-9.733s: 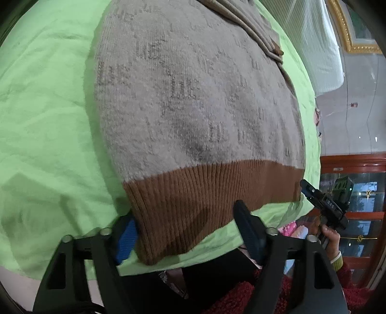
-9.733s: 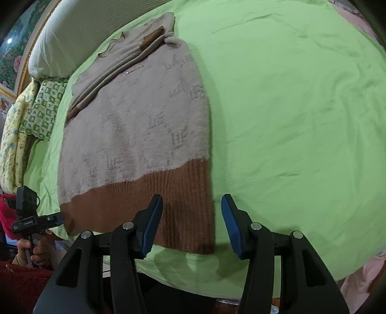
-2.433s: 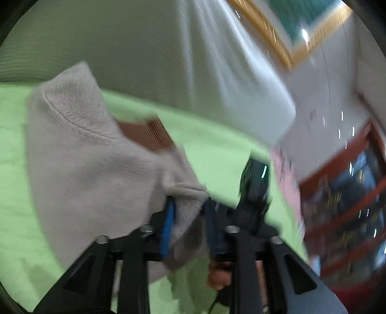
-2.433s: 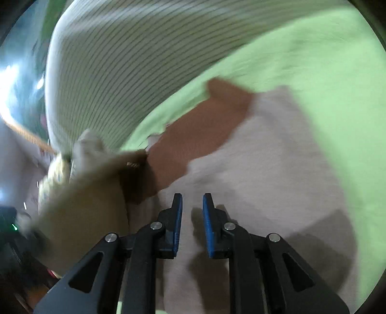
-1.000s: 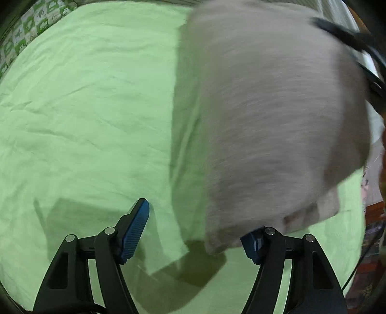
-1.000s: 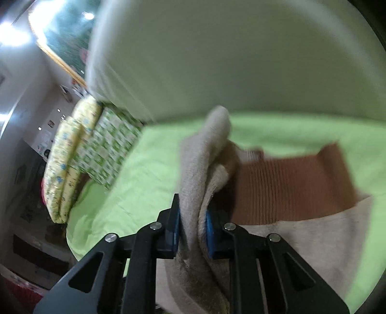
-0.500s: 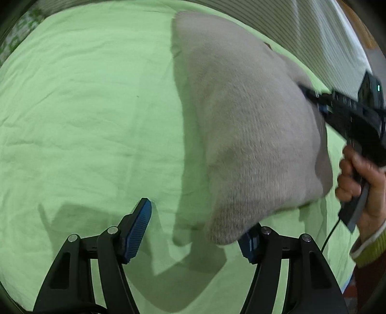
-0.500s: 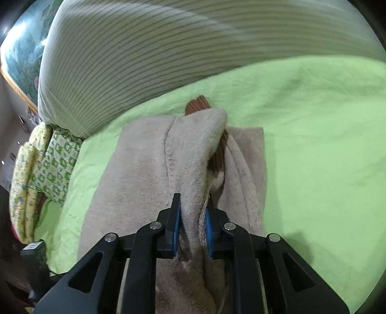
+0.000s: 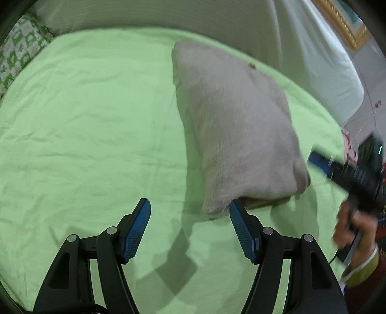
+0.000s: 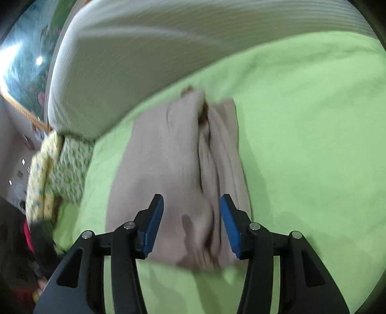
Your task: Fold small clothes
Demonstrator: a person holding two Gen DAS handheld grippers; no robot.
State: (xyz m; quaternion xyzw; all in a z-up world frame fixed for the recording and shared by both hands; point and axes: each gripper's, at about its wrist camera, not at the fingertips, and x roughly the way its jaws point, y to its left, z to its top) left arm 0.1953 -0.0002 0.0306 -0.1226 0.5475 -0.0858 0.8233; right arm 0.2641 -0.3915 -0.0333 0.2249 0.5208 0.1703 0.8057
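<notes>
Left wrist view: at the far left a patterned pillow point(image 9: 21, 55) sits at the edge of the bed point(image 9: 84, 125), whose green sheet runs wide and bare. The left claw point(image 9: 189, 229) hangs released over that sheet, its jaws spread wide with nothing between them; its right finger is just beside the near corner of the folded sweater point(image 9: 236, 135). The sweater lies as a compact beige bundle right of centre, near the striped headboard cushion point(image 9: 217, 21). Further right, the right claw point(image 9: 320, 164) appears blurred, held in the person's hand point(image 9: 354, 229).

In the right wrist view the right claw point(image 10: 190, 222) is likewise let go, jaws apart above the sweater's point(image 10: 173, 169) near edge, gripping nothing. A loose ridge runs along the bundle's length, with a scrap of brown ribbing point(image 10: 203, 113) showing at the far end.

The fold looks nearly complete. To finish well, I would press the ridge flat, tuck the brown edge under, and square the corners without dragging the sheet.
</notes>
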